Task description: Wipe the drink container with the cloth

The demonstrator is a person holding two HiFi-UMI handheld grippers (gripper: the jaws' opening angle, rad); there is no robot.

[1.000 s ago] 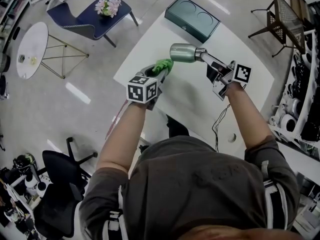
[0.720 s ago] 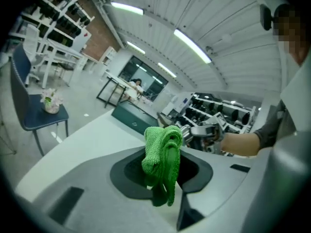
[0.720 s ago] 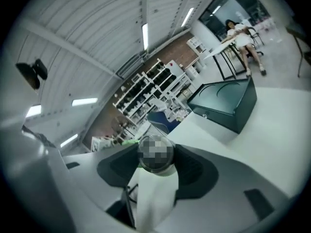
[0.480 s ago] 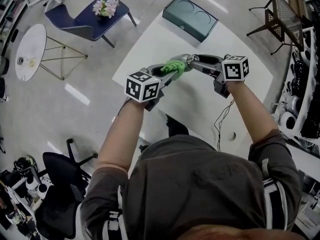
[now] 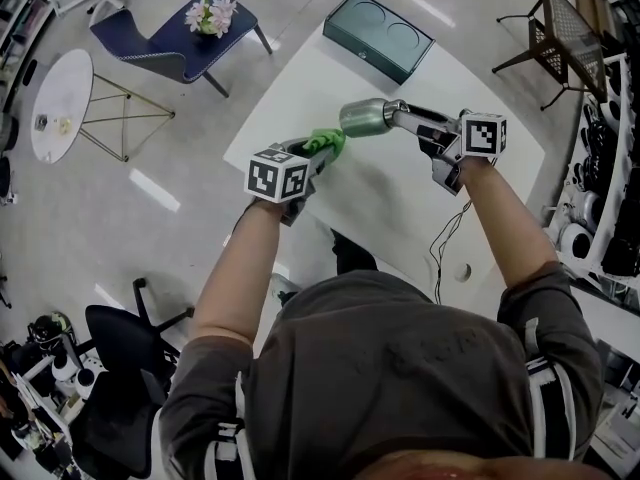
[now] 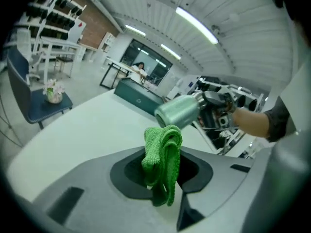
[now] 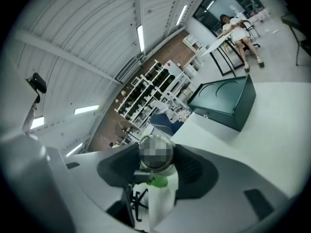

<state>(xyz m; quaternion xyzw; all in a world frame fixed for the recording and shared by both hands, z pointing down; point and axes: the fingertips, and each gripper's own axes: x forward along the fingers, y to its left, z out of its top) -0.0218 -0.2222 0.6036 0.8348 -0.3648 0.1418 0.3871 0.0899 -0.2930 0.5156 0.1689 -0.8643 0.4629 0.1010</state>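
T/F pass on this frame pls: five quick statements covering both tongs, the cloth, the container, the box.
1. The left tongs grip a green cloth. True.
2. The right tongs are empty. False: they are shut on one end of the drink container.
3. The drink container stands upright on the table. False: it is held lying roughly level above the table.
4. A dark box sits on the table beyond the drink container. True.
5. The flowers are on the table. False: they sit on the blue chair off to the side.
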